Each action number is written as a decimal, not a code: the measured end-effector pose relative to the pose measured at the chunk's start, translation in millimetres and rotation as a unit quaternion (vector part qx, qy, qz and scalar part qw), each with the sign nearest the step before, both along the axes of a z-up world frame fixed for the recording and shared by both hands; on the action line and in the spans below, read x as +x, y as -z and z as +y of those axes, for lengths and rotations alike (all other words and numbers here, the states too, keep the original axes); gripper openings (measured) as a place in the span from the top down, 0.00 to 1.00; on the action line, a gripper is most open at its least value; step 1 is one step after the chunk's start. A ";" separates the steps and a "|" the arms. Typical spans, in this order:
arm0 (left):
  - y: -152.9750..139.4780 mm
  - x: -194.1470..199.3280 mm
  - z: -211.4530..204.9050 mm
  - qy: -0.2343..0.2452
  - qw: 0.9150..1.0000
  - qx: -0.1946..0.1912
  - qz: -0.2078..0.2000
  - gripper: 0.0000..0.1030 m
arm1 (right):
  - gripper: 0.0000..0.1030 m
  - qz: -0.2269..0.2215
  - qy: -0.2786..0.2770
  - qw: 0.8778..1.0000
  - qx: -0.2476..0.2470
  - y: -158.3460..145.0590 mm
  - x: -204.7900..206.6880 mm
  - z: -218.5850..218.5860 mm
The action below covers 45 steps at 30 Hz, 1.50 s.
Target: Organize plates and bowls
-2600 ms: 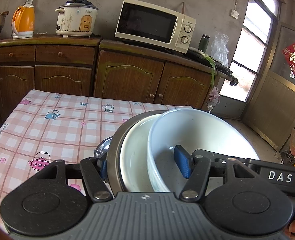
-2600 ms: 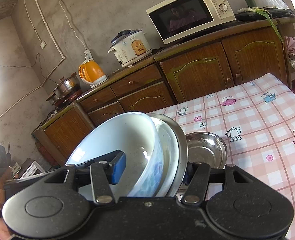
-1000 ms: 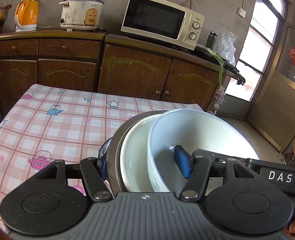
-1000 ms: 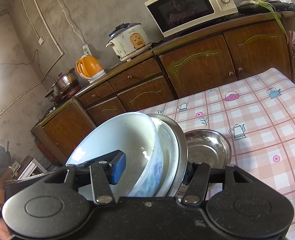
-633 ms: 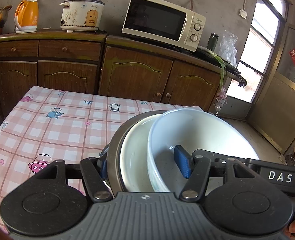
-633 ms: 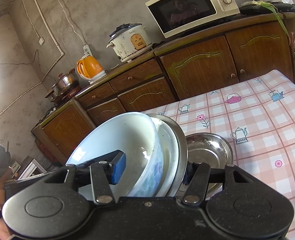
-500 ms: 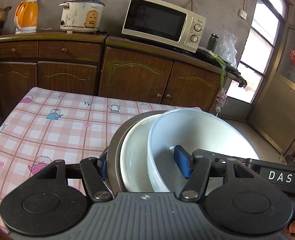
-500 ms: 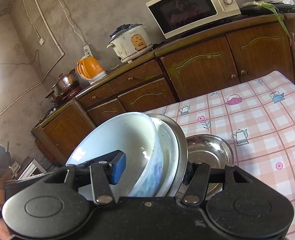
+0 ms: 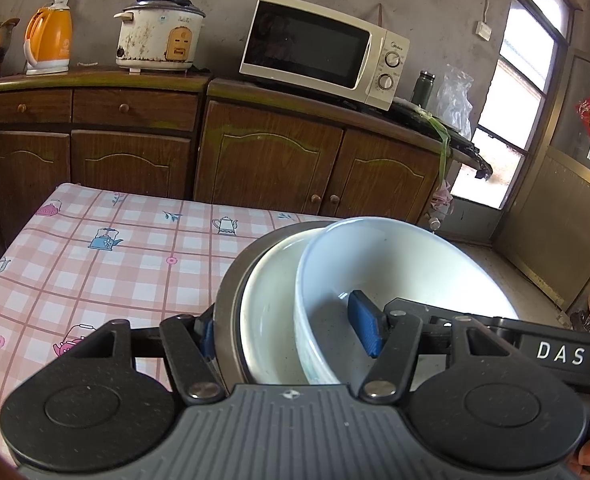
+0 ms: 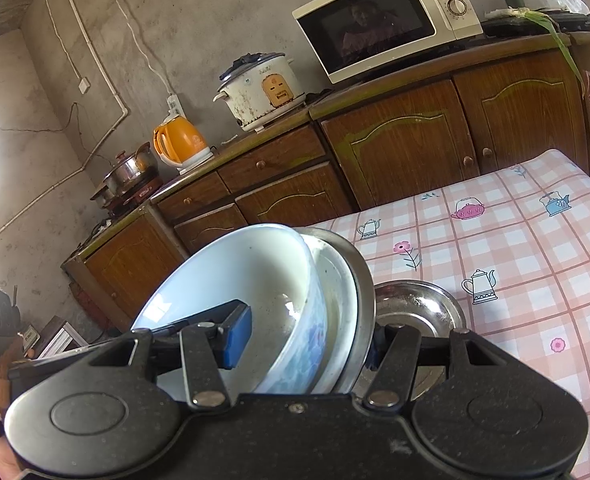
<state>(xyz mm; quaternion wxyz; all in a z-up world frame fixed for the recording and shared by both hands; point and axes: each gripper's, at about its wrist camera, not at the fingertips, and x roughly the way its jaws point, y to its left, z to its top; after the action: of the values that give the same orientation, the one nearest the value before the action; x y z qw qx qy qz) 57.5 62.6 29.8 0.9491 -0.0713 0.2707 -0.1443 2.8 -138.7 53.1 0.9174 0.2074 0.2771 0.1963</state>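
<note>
Left wrist view: left gripper [image 9: 291, 334] is clamped across a nested stack: steel plate [image 9: 225, 300] outermost, white plate [image 9: 269, 312] inside it, white bowl [image 9: 399, 264] on the inner side. One blue pad [image 9: 365, 328] sits inside the bowl, the other is mostly hidden behind the steel rim. The stack stands on edge, held up off the tabletop [image 9: 107, 264], over its near right part. A second black gripper body reaches in from the right and bites the same stack.

Right wrist view: right gripper [image 10: 307, 338] is likewise closed on the stack from the opposite side, with one blue pad [image 10: 237, 334] inside the bowl [image 10: 247, 276] and the other finger behind the steel plate [image 10: 365, 300]. The white plate [image 10: 335, 304] is sandwiched between. A separate steel dish [image 10: 417, 306] lies flat on the pink check tabletop [image 10: 515, 260], just beyond the stack.

Judgement: this looks like a two-handed carry, and the stack probably goes onto or next to that dish.

- Keep both grips equal; loosening either one lets the bowl slide out of the nest.
- Bring the stack to flat before lowering it. Set down on edge, it would roll or fan apart.
- Lower it steel side down, and move both hands together so nothing twists the rims.
- Release only once the weight is on the tabletop. Open one gripper first, then the other.
</note>
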 end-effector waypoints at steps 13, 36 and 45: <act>-0.3 4.2 -3.5 0.004 1.000 0.003 -0.001 0.39 | 0.35 0.001 0.003 1.000 0.001 -3.6 0.6 -0.7; 2.3 7.1 -5.0 0.003 1.000 0.003 0.002 0.39 | 0.35 0.003 0.003 1.000 0.001 -2.6 1.5 -0.8; 7.6 12.5 -4.6 0.003 1.000 0.006 0.007 0.39 | 0.35 0.009 0.003 1.000 0.003 1.6 2.6 -1.7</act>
<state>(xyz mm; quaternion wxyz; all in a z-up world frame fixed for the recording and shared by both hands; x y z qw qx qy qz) 70.0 58.1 22.2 0.9470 -0.0660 0.2787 -0.1453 5.4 -140.4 51.5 0.9149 0.2131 0.2836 0.1925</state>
